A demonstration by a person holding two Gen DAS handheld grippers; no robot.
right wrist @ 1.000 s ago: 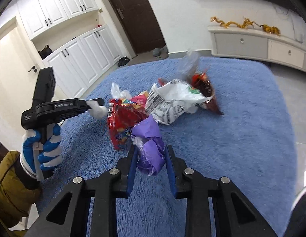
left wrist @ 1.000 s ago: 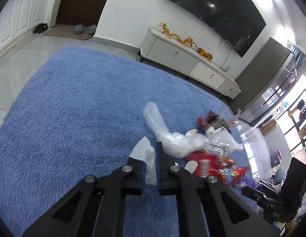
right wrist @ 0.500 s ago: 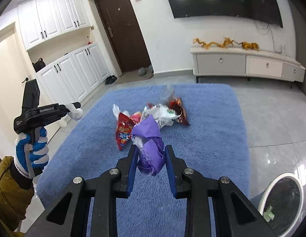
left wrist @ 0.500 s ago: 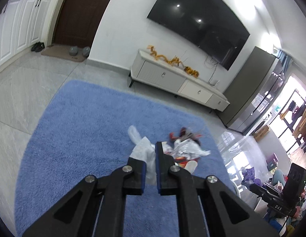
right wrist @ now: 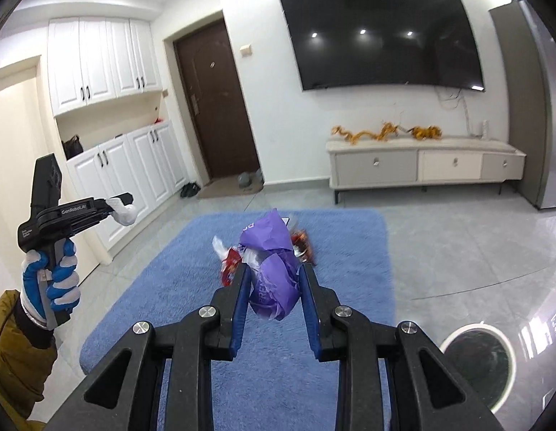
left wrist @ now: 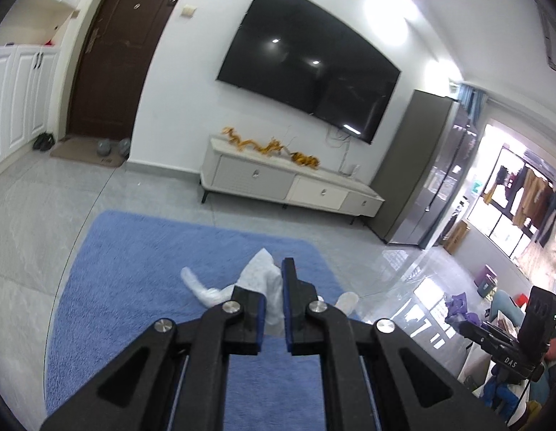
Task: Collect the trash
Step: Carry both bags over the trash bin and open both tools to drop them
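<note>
My left gripper (left wrist: 274, 287) is shut on a white crumpled tissue (left wrist: 258, 269), held high above the blue rug (left wrist: 134, 269). The right wrist view shows that same gripper (right wrist: 124, 204) at the left, the tissue (right wrist: 126, 215) at its tip, carried by a gloved hand (right wrist: 49, 280). My right gripper (right wrist: 274, 287) is shut on a crumpled purple wrapper (right wrist: 274, 280) that bulges above and below its pads. Behind it, red wrappers (right wrist: 229, 264) and other trash lie in a pile on the rug (right wrist: 152, 287). A white plastic scrap (left wrist: 202, 289) lies on the rug beyond the left fingers.
A round bin with a white rim (right wrist: 508, 359) stands on the grey tile floor at the lower right of the right wrist view. A long white TV cabinet (right wrist: 421, 165) and a wall TV (right wrist: 378, 32) are ahead. White cupboards (right wrist: 127, 165) and a brown door (right wrist: 216, 107) lie left.
Both grippers have risen well above the rug with tissue and purple wrapper still gripped. The trash pile has shrunk behind the fingers, and the bin has come into the right view.
</note>
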